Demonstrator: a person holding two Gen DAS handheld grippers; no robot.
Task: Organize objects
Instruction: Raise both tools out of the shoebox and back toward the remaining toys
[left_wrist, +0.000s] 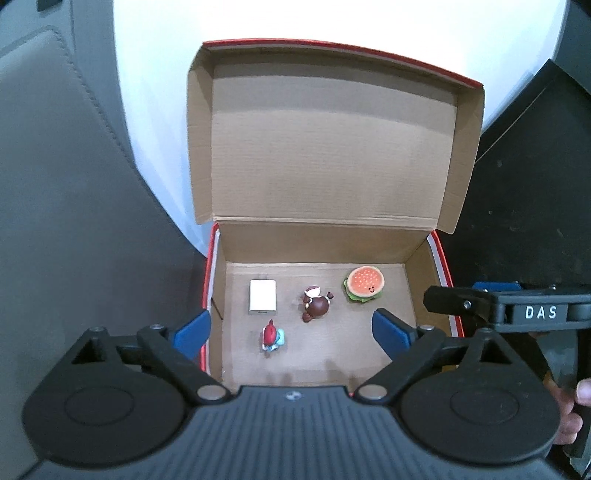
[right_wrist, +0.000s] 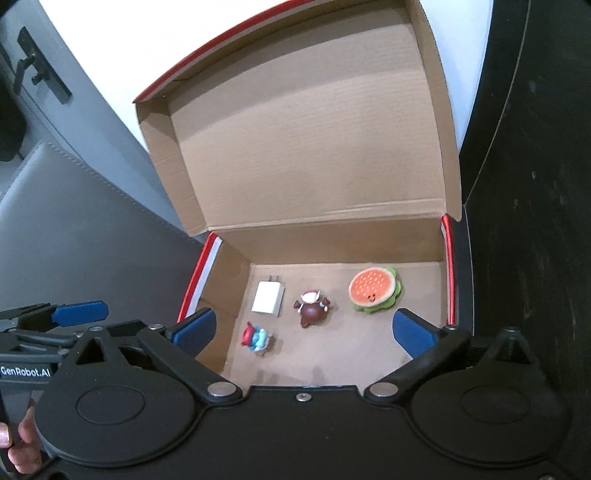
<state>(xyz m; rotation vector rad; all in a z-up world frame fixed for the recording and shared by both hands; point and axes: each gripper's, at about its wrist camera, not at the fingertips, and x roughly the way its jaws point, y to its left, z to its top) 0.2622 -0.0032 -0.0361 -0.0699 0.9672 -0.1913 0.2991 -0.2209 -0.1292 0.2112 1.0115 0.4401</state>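
Both views are lit from above and behind. The white surface (left_wrist: 155, 110) behind the cardboard box (left_wrist: 321, 147) is blown out to featureless glare. The raised lid's upper band is shaded, and short soft shadows are cast beside the burger toy (right_wrist: 375, 290) and the white charger (right_wrist: 269, 299) on the box floor. Strong fisheye bending is seen at the edges, where the grey cushion (left_wrist: 55, 166) and dark panel (right_wrist: 535, 184) curve. The centre is rendered fairly sharp; fine detail on the small figurines is softened and slightly noisy.
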